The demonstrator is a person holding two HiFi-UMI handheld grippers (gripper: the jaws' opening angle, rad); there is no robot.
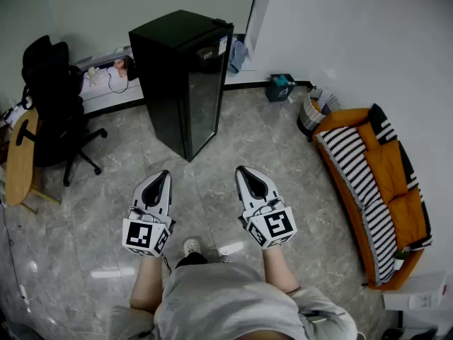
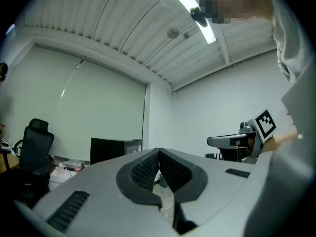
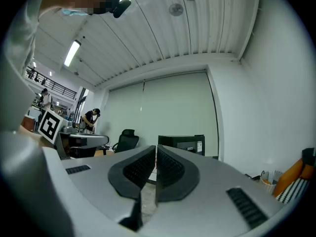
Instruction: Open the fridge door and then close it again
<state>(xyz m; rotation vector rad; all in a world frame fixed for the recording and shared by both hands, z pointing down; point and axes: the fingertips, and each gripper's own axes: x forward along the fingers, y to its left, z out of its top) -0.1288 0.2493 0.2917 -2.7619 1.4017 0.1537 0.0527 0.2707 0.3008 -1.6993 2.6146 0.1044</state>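
A small black fridge (image 1: 185, 76) stands on the grey marble floor near the back wall, its dark door shut. It shows far off past the jaws in the left gripper view (image 2: 111, 149) and in the right gripper view (image 3: 185, 143). My left gripper (image 1: 164, 176) and right gripper (image 1: 244, 170) hover side by side in front of me, well short of the fridge and pointing toward it. Both are shut with nothing between the jaws; the ribbed pads meet at the tips of the left gripper (image 2: 158, 152) and the right gripper (image 3: 155, 148).
A black office chair (image 1: 53, 112) and a wooden table (image 1: 20, 154) stand at the left. An orange sofa with striped cushions (image 1: 375, 183) lines the right wall, with a basket (image 1: 311, 112) and a teal box (image 1: 281, 87) beyond it. Open floor lies between me and the fridge.
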